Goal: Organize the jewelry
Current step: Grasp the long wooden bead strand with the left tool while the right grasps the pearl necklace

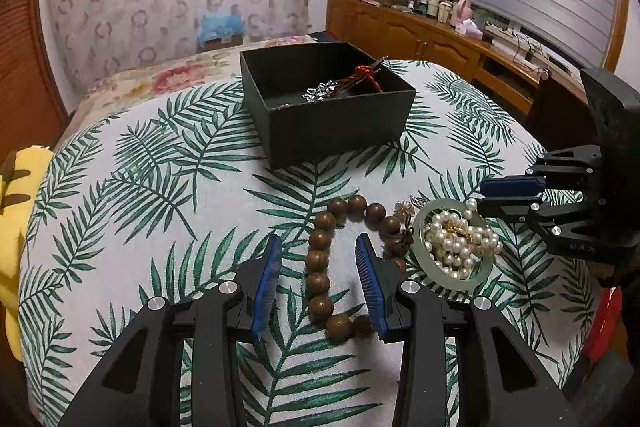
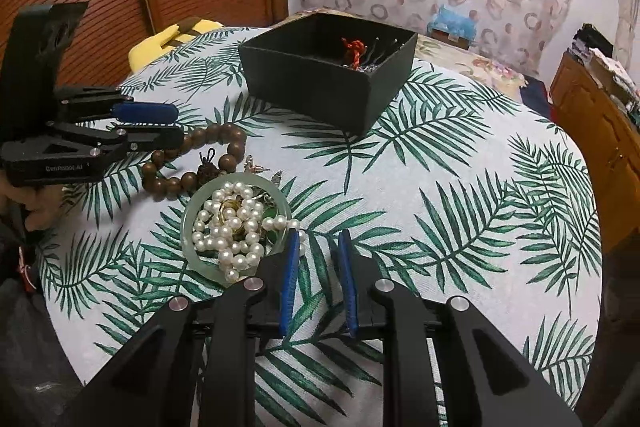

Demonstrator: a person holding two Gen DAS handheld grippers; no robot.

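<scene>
**Grippers at the jewelry pile**

While the left gripper (image 1: 318,251) straddles the wooden beads (image 1: 320,261) with jaws apart, not pressing them, the right gripper (image 2: 319,241) stands narrowly parted beside the jade bangle (image 2: 192,247), gripping nothing. Pearls (image 2: 228,227) fill the bangle. The box (image 1: 328,115) sits toward the table's (image 1: 140,187) far edge.

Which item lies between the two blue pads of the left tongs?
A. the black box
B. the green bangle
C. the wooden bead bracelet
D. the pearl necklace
C: in the left wrist view the wooden bead bracelet runs between the pads of the left tongs, untouched by them.
</scene>
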